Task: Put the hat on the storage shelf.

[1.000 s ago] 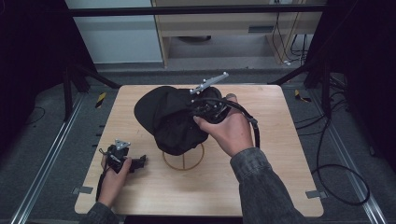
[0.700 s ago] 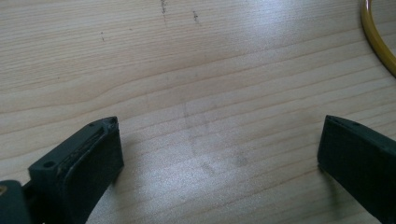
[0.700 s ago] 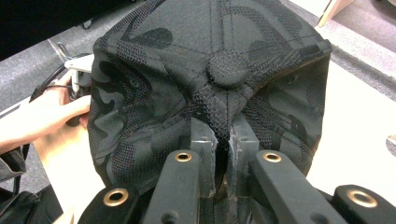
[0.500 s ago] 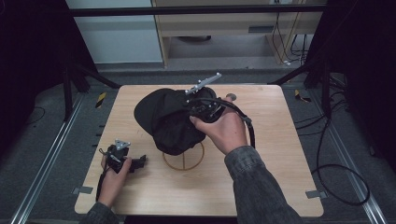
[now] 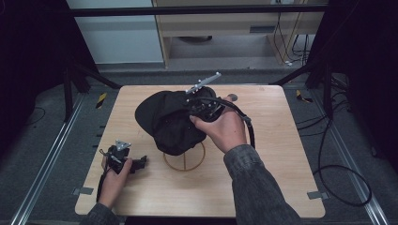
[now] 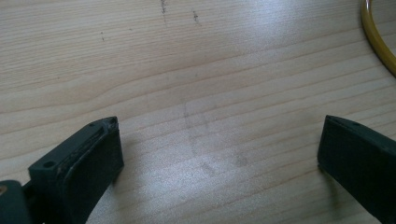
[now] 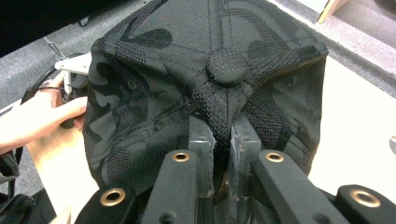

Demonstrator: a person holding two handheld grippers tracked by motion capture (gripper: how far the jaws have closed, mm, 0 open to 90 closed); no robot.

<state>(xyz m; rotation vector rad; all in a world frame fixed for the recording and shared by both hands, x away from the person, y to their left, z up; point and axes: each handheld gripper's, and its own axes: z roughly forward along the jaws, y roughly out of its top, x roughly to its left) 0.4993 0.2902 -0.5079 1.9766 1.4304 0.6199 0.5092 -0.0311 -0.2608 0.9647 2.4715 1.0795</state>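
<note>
Nearest to us in the high view, the left hand rests on the front left part of the wooden table, holding the left gripper low over the surface. In the left gripper view we see its two black jaws standing wide apart with only bare wood grain between them; nothing is held. A curved yellow edge of the wire stand's ring crosses the upper right corner of that view.

Farther in, near the table's middle, we see the round base of the wire stand, with the black cap draped over its top. The right hand reaches across from the right and holds the right gripper against the cap's upper right side.

In the right gripper view, we see the jaws drawn almost together, pinching a fold of mesh fabric just below the crown button of the cap. Beyond the cap, at the left edge of this view, we see the left hand with its gripper.
</note>
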